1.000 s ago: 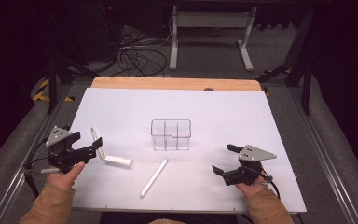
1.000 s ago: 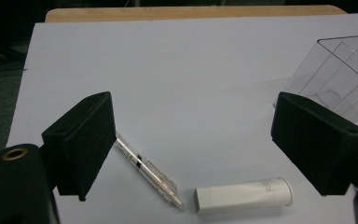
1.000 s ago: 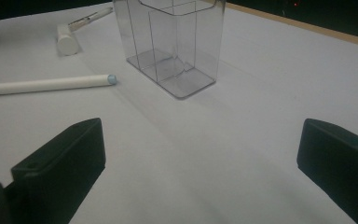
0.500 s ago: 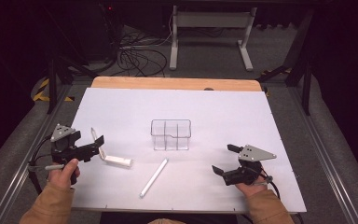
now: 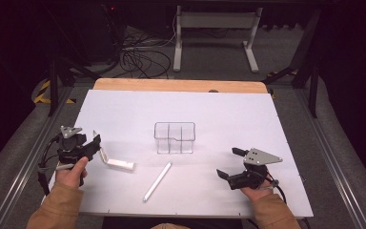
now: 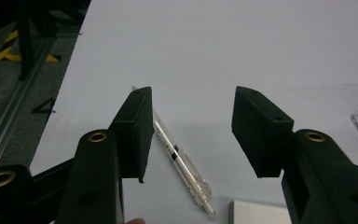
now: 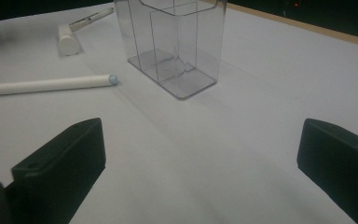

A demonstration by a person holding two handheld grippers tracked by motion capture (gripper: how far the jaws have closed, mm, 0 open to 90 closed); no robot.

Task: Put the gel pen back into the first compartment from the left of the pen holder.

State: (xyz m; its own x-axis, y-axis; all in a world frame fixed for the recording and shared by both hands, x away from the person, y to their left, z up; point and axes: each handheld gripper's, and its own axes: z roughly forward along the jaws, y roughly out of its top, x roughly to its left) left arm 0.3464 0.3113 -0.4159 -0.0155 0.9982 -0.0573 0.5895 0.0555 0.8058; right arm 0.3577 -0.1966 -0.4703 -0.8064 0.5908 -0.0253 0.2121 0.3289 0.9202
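A clear pen [image 6: 177,156] lies on the white table sheet [image 5: 228,119] at the left. My left gripper [image 6: 191,116] stands over it. Its jaws have just been closing, and the pen lies between them beside the left pad [image 6: 137,126], with no pinch on it. In the high view the left gripper [image 5: 94,147] sits at the pen [image 5: 103,155]. A short white cylinder [image 5: 120,164] lies just right of it, and a long white marker [image 5: 157,181] lies nearer the middle. A clear divided container [image 5: 174,138] stands at the centre. My right gripper [image 5: 228,162] rests open and empty at the right.
The right gripper view [image 7: 200,158] looks at the container [image 7: 177,42], the marker [image 7: 46,85] and the cylinder [image 7: 68,42]. A wooden strip [image 5: 181,85] edges the far side. Metal rails [image 5: 24,167] run along both sides. Cables [image 5: 138,59] and a stand lie beyond.
My left gripper has shifted slightly right onto the clear pen and its jaws have narrowed around it. The right gripper has stayed put.
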